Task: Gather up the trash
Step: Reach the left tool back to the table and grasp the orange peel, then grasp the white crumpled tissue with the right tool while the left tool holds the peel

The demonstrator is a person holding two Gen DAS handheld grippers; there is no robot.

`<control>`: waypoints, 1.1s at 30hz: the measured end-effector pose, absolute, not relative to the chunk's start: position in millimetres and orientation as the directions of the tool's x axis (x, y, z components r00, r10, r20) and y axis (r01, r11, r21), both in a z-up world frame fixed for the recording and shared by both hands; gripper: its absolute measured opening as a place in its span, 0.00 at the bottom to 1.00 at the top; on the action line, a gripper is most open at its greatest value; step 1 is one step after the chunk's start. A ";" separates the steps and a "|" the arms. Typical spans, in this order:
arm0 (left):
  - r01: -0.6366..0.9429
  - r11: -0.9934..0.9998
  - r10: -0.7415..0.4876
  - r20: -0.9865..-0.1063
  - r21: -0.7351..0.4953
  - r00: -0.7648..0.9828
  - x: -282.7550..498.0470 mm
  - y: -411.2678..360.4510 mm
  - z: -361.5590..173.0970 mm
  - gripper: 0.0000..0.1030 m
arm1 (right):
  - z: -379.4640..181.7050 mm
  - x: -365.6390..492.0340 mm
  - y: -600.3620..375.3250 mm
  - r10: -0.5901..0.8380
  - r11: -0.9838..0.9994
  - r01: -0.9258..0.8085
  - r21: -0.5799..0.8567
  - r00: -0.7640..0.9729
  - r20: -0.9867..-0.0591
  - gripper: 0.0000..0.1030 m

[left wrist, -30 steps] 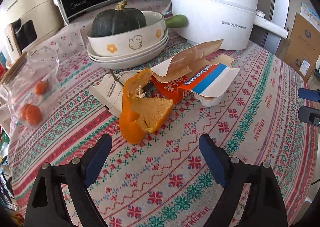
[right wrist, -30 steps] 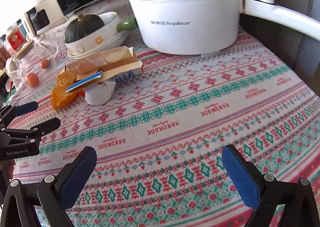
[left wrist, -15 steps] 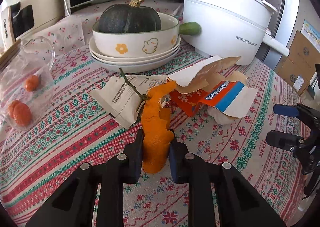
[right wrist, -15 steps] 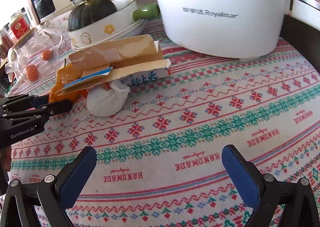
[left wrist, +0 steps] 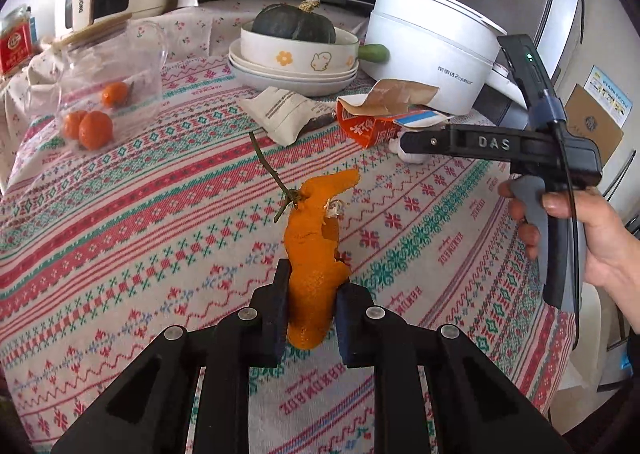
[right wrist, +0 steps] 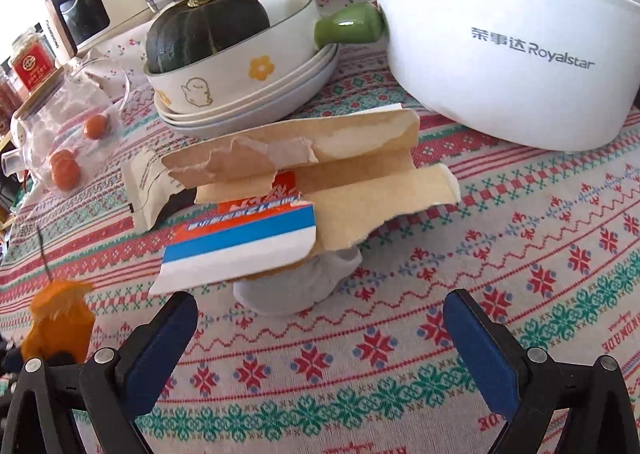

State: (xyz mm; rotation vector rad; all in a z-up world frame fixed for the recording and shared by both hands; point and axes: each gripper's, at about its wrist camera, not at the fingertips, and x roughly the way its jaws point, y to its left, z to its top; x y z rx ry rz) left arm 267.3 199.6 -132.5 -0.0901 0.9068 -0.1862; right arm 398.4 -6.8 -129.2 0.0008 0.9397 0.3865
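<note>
The left gripper [left wrist: 310, 308] is closed on an orange peel [left wrist: 316, 254] and holds it upright above the tabletop [left wrist: 160, 213], which is covered with a patterned cloth in red, green and white. A thin dry stem [left wrist: 268, 169] sticks out from the upper part of the peel and leans to the left. The right gripper [right wrist: 320, 328] has its two blue pads wide apart and holds nothing; it is low over the tabletop, just in front of a crumpled white tissue [right wrist: 296, 288]. A torn cardboard box [right wrist: 304, 197] in brown, orange, blue and white lies on top of this tissue and partly hides it. Beside the box, on its left in the right wrist view, lies a white paper wrapper [right wrist: 146, 185] with small print. Behind these things stands a white bowl [right wrist: 240, 65] on a stack of plates, with a dark green pumpkin [right wrist: 204, 29] inside it. A big white electric pot [right wrist: 512, 33] stands to the right of the bowl, and the green handle of the bowl touches or almost touches it. On the far left there is a clear plastic bag [left wrist: 108, 93] with small oranges inside.
</note>
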 end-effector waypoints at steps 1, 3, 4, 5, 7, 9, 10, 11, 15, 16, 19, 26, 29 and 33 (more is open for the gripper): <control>0.116 0.981 -0.196 -0.776 -0.158 0.599 262.6 201.4 -133.9 0.20 | -131.2 401.2 -4.3 0.318 0.934 -0.319 0.163 0.527 -0.788 0.92; 0.101 0.979 -0.204 -0.776 -0.179 0.597 254.4 206.2 -134.8 0.20 | -135.8 404.0 -1.3 0.289 0.942 -0.306 0.138 0.533 -0.795 0.85; 0.091 0.977 -0.207 -0.776 -0.191 0.596 250.4 208.1 -134.5 0.20 | -135.5 402.5 -0.5 0.277 0.945 -0.306 0.119 0.548 -0.790 0.80; 0.082 0.976 -0.210 -0.776 -0.201 0.595 246.3 209.4 -134.9 0.19 | -135.6 401.3 0.1 0.274 0.944 -0.311 0.112 0.549 -0.790 0.77; 0.070 0.974 -0.213 -0.776 -0.214 0.594 237.1 209.8 -133.8 0.19 | -133.9 396.8 0.0 0.280 0.939 -0.327 0.108 0.543 -0.792 0.54; 0.062 0.973 -0.217 -0.775 -0.224 0.593 228.1 207.5 -133.0 0.20 | -131.9 390.9 -1.9 0.295 0.932 -0.339 0.124 0.517 -0.803 0.35; 0.057 0.972 -0.218 -0.776 -0.230 0.592 223.0 205.7 -132.6 0.19 | -130.5 386.9 -2.5 0.295 0.931 -0.343 0.124 0.510 -0.808 0.35; 0.052 0.970 -0.222 -0.775 -0.238 0.592 217.6 204.0 -132.6 0.19 | -129.1 382.3 -3.1 0.292 0.930 -0.349 0.117 0.507 -0.811 0.35; 0.046 0.961 -0.245 -0.766 -0.271 0.594 195.6 196.2 -130.8 0.20 | -126.1 359.0 -9.7 0.287 0.921 -0.378 0.093 0.497 -0.819 0.34; 0.047 0.960 -0.249 -0.765 -0.276 0.595 191.0 194.1 -129.5 0.19 | -125.6 352.6 -11.6 0.279 0.921 -0.382 0.082 0.497 -0.822 0.34; 0.046 0.953 -0.267 -0.755 -0.301 0.599 176.9 190.3 -124.4 0.20 | -123.5 332.7 -21.8 0.272 0.921 -0.383 0.074 0.494 -0.826 0.34; 0.058 0.946 -0.287 -0.743 -0.318 0.605 146.9 178.7 -115.1 0.20 | -114.6 282.7 -43.3 0.263 0.916 -0.396 0.058 0.488 -0.832 0.34; 0.060 0.941 -0.299 -0.739 -0.332 0.604 135.4 175.1 -113.0 0.20 | -109.5 263.3 -52.5 0.270 0.915 -0.400 0.062 0.489 -0.829 0.34; 0.066 0.935 -0.314 -0.731 -0.348 0.606 122.6 170.3 -111.4 0.20 | -102.9 239.9 -60.5 0.282 0.908 -0.413 0.065 0.490 -0.825 0.34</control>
